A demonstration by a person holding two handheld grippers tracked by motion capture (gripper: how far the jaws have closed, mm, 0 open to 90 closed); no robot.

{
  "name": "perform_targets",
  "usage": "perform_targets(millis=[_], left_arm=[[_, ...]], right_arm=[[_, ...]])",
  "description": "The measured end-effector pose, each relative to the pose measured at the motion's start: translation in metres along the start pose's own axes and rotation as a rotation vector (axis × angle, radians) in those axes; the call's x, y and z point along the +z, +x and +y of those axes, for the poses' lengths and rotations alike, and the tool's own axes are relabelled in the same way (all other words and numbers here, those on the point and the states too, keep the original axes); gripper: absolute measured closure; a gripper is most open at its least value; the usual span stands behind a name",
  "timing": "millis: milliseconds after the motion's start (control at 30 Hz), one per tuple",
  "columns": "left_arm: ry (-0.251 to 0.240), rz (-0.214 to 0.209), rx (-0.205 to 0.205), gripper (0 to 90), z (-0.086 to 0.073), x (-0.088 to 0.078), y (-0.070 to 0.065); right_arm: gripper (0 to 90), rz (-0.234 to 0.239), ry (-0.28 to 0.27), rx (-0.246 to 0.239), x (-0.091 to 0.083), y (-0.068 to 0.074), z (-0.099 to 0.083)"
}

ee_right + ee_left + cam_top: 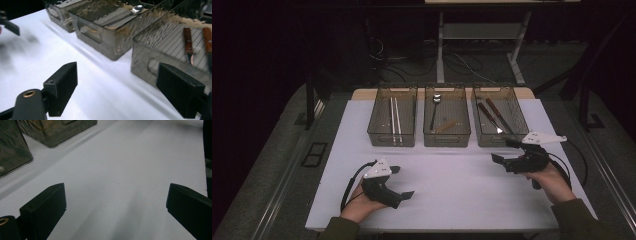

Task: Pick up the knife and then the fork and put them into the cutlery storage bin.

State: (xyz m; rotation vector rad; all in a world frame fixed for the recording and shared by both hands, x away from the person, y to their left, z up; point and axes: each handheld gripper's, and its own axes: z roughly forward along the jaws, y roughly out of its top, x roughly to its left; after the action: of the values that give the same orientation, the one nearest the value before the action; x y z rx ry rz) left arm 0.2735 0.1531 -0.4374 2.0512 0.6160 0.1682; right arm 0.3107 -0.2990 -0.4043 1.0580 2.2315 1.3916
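Note:
Three clear smoky bins stand in a row at the back of the white table top (452, 185). The left bin (391, 140) holds two pale sticks (395, 117). A spoon (435, 107) and a short wooden piece lie in the middle bin (447, 140). In the right bin (490, 141) are wood-handled knives (492, 116). My left gripper (401, 182) rests low at the front left, open, with bare table between its jaws (116, 207). My right gripper (504, 151) is held just in front of the right bin, open and holding nothing (117, 87).
In the right gripper view the middle bin's wall (100, 37) and the right bin's wall (147, 62) are close ahead, with the spoon bowl (137, 9) and knife handles (188, 41) inside. A desk frame and cables stand on the dark floor beyond the table.

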Motion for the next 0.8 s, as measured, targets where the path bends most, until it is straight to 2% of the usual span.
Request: perform_targets(millis=[367,800], left_arm=[[0.004,-0.001,0.000,1.6,0.000,0.000,-0.001],[0.005,-0.005,-0.003,1.7,0.000,0.000,-0.001]], right_arm=[[17.5,0.029,0.009,-0.006,-0.011,0.014,-0.024],[14.3,0.081,0.078,-0.055,-0.005,0.040,-0.047]])
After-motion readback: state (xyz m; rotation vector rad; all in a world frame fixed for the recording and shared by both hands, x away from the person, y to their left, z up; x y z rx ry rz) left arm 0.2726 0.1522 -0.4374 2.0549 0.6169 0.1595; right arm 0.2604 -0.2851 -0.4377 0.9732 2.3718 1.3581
